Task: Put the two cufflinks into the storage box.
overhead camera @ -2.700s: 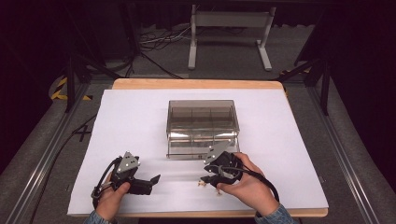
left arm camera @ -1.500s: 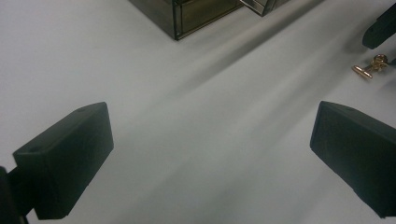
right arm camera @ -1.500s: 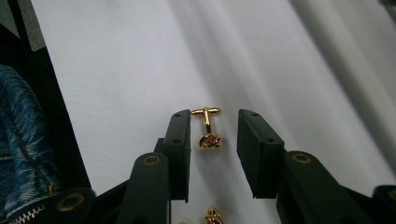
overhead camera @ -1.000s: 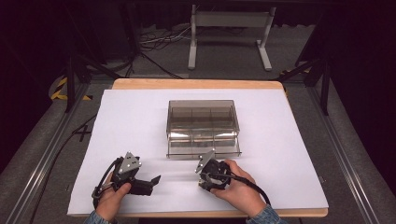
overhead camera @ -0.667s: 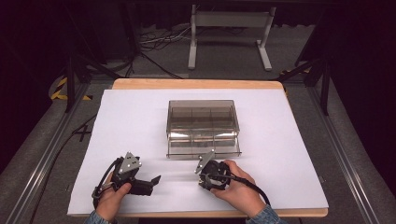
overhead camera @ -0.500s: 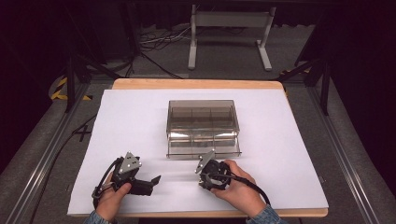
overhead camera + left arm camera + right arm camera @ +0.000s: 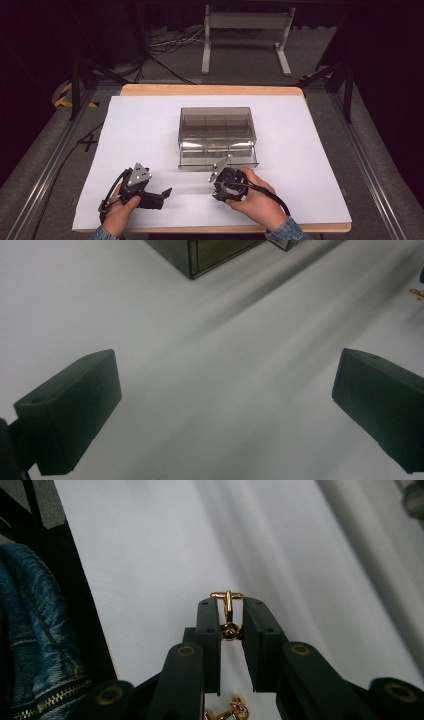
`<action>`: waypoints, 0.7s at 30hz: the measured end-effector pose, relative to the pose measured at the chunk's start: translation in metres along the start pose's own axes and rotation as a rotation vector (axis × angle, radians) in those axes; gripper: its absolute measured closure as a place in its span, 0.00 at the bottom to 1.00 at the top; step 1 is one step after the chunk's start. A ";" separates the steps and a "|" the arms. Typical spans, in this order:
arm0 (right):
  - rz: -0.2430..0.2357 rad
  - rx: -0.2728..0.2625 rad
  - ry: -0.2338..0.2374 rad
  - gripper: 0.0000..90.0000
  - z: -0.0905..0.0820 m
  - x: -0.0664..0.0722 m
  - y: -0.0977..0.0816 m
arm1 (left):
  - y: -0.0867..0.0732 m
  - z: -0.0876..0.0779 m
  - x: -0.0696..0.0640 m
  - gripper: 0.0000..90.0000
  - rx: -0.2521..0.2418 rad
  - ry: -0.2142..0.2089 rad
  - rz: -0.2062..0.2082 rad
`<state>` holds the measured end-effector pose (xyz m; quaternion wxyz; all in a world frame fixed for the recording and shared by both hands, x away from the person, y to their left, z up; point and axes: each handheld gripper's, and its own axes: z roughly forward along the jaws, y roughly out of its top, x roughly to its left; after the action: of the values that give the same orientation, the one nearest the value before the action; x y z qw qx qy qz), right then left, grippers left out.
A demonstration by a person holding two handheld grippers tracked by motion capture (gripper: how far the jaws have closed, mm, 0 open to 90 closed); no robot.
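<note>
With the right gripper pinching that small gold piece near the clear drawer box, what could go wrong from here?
1. The right gripper is shut on a tiny gold cufflink that stands between the pads; the hold looks slight, so it might slip or twist out in transit.
2. A second gold piece lies right beneath the jaws and could be knocked.
3. The clear drawer box sits close ahead; its front edge could be bumped.

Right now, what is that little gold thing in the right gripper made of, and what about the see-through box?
The gold cufflink looks like polished metal: it is yellow and glints between the black jaws of the right gripper. The clear box looks like smoky transparent plastic, perhaps acrylic: you see its inner dividers through the walls, and its edges shine.
</note>
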<state>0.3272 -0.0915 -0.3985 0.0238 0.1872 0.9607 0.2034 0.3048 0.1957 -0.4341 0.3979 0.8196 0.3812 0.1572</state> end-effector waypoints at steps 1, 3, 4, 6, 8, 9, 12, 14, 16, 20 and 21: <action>-0.003 -0.001 -0.001 0.87 -0.002 0.000 0.001 | 0.000 0.000 0.000 0.00 0.000 0.000 0.000; 0.001 -0.005 0.002 0.87 -0.007 0.000 0.003 | 0.000 0.000 0.000 0.00 0.000 0.000 0.000; 0.005 -0.011 0.002 0.87 -0.010 0.000 0.004 | 0.000 0.000 0.000 0.00 0.001 0.000 0.000; 0.006 -0.013 0.003 0.87 -0.012 0.000 0.005 | 0.000 0.000 0.000 0.00 0.000 0.001 -0.001; 0.006 -0.016 0.003 0.87 -0.016 0.000 0.006 | 0.000 0.000 0.000 0.00 0.000 0.000 -0.002; 0.009 -0.019 0.006 0.87 -0.019 0.000 0.007 | 0.000 0.000 0.000 0.00 0.001 0.001 0.000; 0.013 -0.020 0.008 0.87 -0.022 0.000 0.008 | 0.000 0.000 0.000 0.00 0.001 0.001 -0.001; 0.019 -0.026 0.010 0.87 -0.026 -0.001 0.009 | 0.000 0.000 0.000 0.00 0.001 0.001 -0.002; 0.020 -0.028 0.009 0.87 -0.028 -0.001 0.010 | 0.000 0.000 -0.001 0.00 0.000 0.001 -0.002; 0.020 -0.035 0.010 0.87 -0.035 -0.001 0.012 | 0.000 0.000 0.000 0.00 0.004 0.000 -0.001; 0.017 -0.035 0.009 0.87 -0.037 -0.002 0.013 | 0.000 0.000 0.000 0.00 0.004 0.001 0.000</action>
<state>0.3287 -0.0951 -0.3591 0.0212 0.1942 0.9554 0.2213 0.3046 0.1952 -0.4343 0.3963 0.8202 0.3817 0.1568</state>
